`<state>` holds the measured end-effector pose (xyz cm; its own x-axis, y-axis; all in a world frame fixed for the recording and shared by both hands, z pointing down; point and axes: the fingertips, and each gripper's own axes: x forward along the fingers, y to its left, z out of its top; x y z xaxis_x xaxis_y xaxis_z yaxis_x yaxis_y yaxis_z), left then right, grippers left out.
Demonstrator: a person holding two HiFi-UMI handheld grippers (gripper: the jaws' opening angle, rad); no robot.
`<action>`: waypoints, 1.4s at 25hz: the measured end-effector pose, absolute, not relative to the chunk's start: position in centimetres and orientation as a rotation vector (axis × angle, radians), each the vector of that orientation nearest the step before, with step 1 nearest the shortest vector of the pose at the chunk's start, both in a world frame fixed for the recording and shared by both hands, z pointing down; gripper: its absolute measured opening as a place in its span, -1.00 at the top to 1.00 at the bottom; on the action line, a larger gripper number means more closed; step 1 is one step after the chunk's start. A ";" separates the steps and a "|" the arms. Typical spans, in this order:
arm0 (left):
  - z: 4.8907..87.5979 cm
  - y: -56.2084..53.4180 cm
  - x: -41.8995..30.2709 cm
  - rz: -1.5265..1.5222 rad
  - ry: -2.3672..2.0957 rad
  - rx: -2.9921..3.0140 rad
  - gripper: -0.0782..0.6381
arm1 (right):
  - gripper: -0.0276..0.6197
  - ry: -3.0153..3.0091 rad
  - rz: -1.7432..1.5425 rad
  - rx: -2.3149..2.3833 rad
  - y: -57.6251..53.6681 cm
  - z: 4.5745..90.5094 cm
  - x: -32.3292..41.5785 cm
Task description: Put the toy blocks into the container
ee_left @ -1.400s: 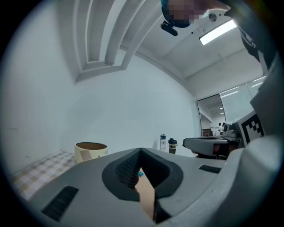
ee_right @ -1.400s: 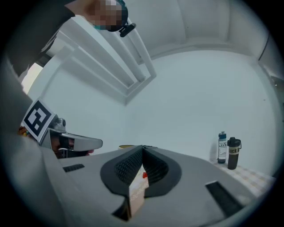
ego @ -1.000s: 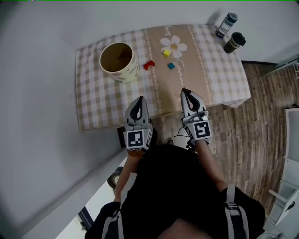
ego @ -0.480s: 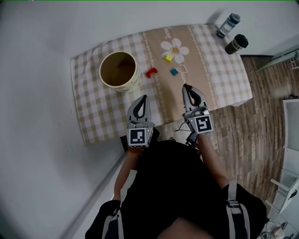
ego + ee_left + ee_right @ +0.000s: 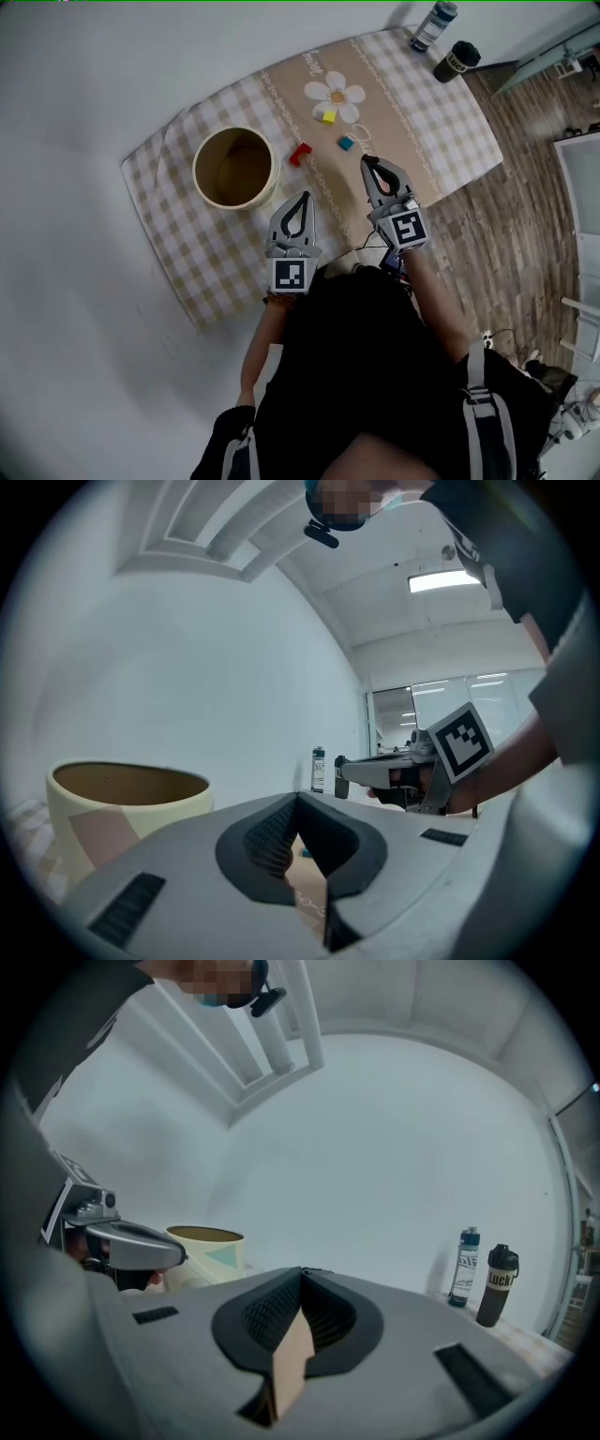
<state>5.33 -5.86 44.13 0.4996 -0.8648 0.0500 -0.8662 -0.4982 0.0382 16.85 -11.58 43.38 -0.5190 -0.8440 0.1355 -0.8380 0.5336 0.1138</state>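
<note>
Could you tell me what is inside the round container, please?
It looks empty: the container shows only its brown inner wall and floor. The red block, yellow block and blue block lie outside it. Its near wall may hide a strip of floor.

The black bottle (image 5: 497,1285) bears white letters reading "Luck". The blue bottle's (image 5: 465,1267) label print is too small to read, as is the cursive script on the runner (image 5: 375,122). The left gripper (image 5: 302,197) and right gripper (image 5: 367,161) carry black-and-white square markers without letters.
</note>
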 end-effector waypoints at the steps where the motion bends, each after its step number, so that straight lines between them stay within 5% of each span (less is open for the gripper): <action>1: 44.4 -6.0 5.5 0.029 -1.516 2.690 0.78 | 0.91 -2.591 -0.054 1.447 -11.8 43.6 16.8; 20: 52.2 -8.2 7.2 0.125 -1.323 2.756 0.78 | 0.90 -2.548 0.024 1.417 -16.6 51.9 16.4; 35: 56.3 -9.6 7.7 0.155 -1.278 2.640 0.78 | 0.42 -2.414 0.131 1.279 -19.1 58.8 17.6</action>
<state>7.69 -9.56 56.30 0.6198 -0.7632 0.1826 -0.7847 -0.6045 0.1372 17.65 -19.08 58.77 -0.4991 -0.7727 0.3922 -0.8107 0.5763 0.1037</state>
